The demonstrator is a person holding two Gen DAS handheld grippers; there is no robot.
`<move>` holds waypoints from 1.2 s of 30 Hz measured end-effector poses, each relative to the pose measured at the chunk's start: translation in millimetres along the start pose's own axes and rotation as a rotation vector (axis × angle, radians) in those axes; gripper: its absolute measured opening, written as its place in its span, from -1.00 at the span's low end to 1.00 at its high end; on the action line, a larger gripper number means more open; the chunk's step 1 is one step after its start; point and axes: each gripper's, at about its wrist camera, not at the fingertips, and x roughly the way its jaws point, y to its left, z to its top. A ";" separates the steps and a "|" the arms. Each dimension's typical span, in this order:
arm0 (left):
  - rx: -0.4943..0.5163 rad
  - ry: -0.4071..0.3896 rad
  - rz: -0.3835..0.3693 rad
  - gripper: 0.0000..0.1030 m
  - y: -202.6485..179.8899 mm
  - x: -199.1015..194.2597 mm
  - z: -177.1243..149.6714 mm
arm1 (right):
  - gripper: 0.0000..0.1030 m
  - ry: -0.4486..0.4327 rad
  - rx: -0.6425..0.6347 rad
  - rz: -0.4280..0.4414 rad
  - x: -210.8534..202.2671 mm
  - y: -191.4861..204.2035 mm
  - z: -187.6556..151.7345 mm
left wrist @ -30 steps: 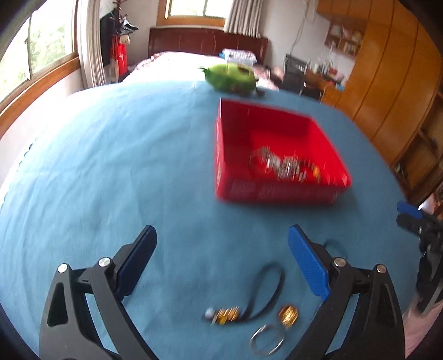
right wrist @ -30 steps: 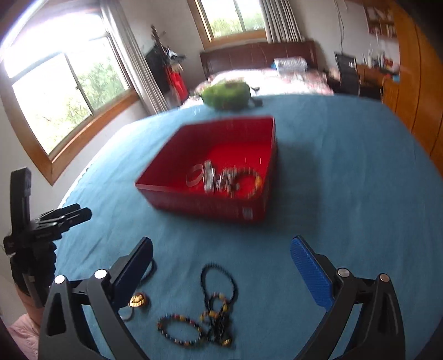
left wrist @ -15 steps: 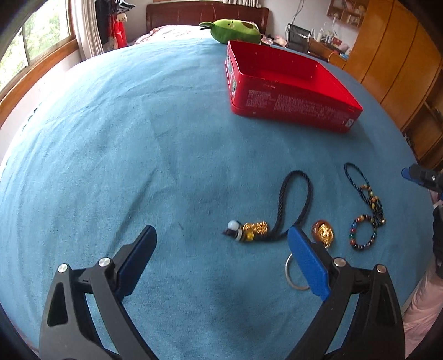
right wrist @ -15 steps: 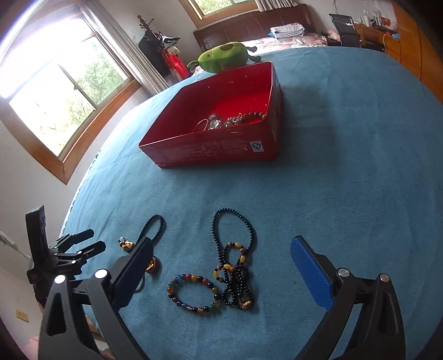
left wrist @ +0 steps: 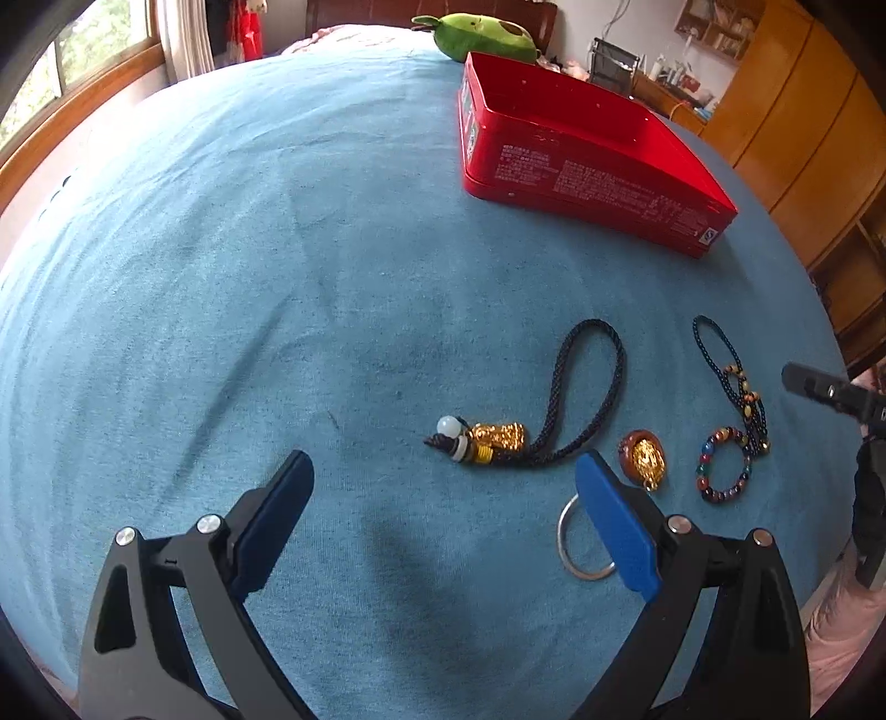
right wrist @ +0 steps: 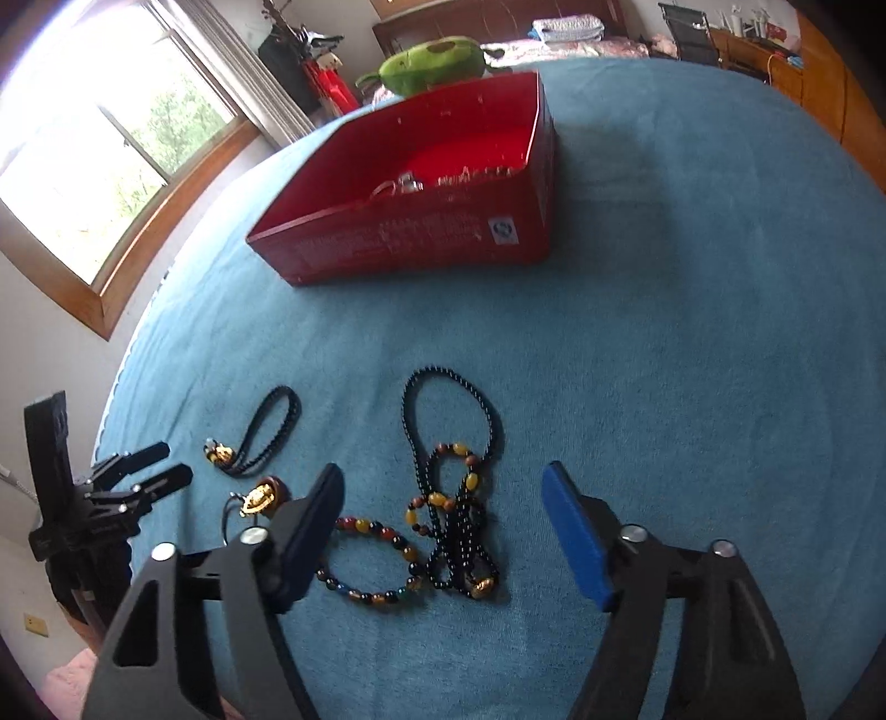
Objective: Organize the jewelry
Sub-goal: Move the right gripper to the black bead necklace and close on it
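Observation:
A red box [left wrist: 587, 160] stands on the blue cloth; in the right wrist view [right wrist: 421, 183] it holds some jewelry. A black cord charm with gold and white beads [left wrist: 498, 437] lies just ahead of my open, empty left gripper [left wrist: 443, 487]. A gold pendant [left wrist: 642, 459] and a silver ring [left wrist: 581, 543] lie by its right finger. My open, empty right gripper [right wrist: 443, 498] hovers over a black bead necklace [right wrist: 454, 471] and a colourful bead bracelet [right wrist: 376, 559]. The cord charm [right wrist: 255, 443] and pendant [right wrist: 260, 495] lie to its left.
A green plush toy [left wrist: 482, 36] lies behind the red box. The blue cloth [left wrist: 249, 249] covers a round table. A window [right wrist: 83, 138] is on the left, wooden cabinets [left wrist: 803, 127] on the right. The left gripper also shows in the right wrist view [right wrist: 111, 498].
Both grippers have come down and closer to the loose jewelry on the cloth; the red box now sits farther off and is seen from the side. Both stay open.

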 end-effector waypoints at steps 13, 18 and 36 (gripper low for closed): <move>-0.050 -0.002 -0.028 0.84 1.1 5.3 2.3 | 0.06 0.081 -0.020 -0.012 23.8 0.8 -11.6; -0.033 0.002 -0.037 0.84 -5.5 7.2 1.5 | 0.06 0.071 -0.065 -0.051 30.7 11.2 -8.7; -0.047 0.012 -0.047 0.84 -4.0 11.8 6.0 | -0.58 0.024 -0.200 -0.186 36.0 33.1 -20.1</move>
